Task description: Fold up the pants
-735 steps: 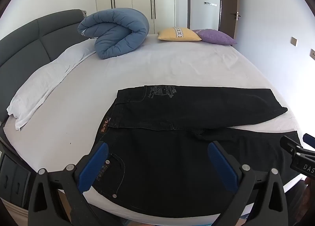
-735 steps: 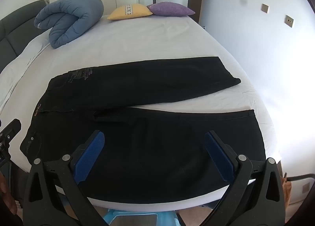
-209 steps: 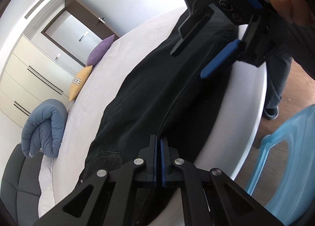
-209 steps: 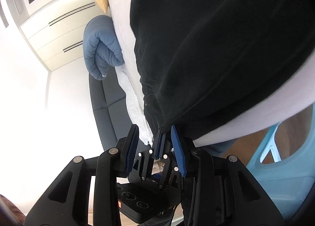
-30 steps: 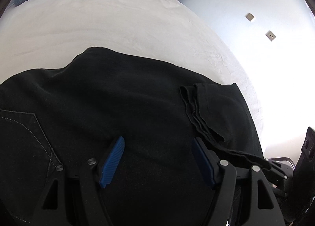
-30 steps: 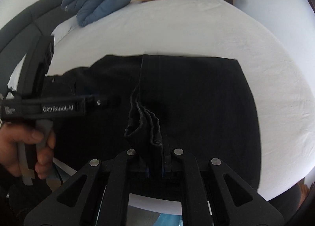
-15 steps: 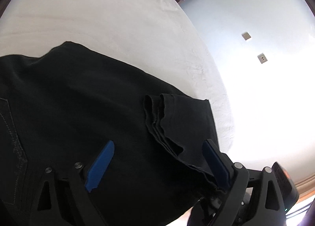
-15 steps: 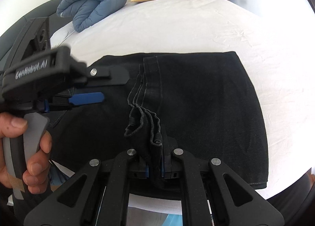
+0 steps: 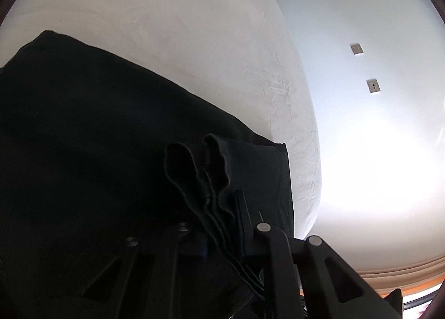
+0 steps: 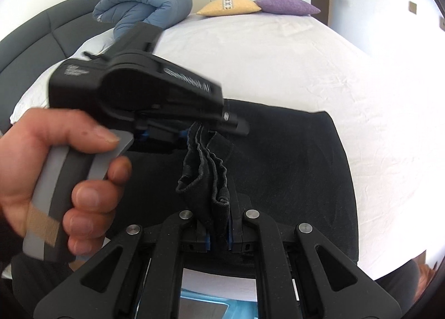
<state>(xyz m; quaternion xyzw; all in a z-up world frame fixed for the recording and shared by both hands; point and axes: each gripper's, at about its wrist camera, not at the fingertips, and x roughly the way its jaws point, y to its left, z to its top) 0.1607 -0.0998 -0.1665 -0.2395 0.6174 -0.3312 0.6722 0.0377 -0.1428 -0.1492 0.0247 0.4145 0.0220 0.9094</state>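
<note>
Since a moment ago the left gripper (image 10: pixel 194 131) has closed onto the hems, joining the clamped right gripper (image 10: pixel 218 238); pants (image 10: pixel 292 180) lie at the bed's (image 10: pixel 278 63) near edge, far side bare.

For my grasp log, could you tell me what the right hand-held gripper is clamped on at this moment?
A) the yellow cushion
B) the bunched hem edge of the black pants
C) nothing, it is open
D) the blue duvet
B: the right hand-held gripper is shut on the bunched hem layers of the black pants.
</note>
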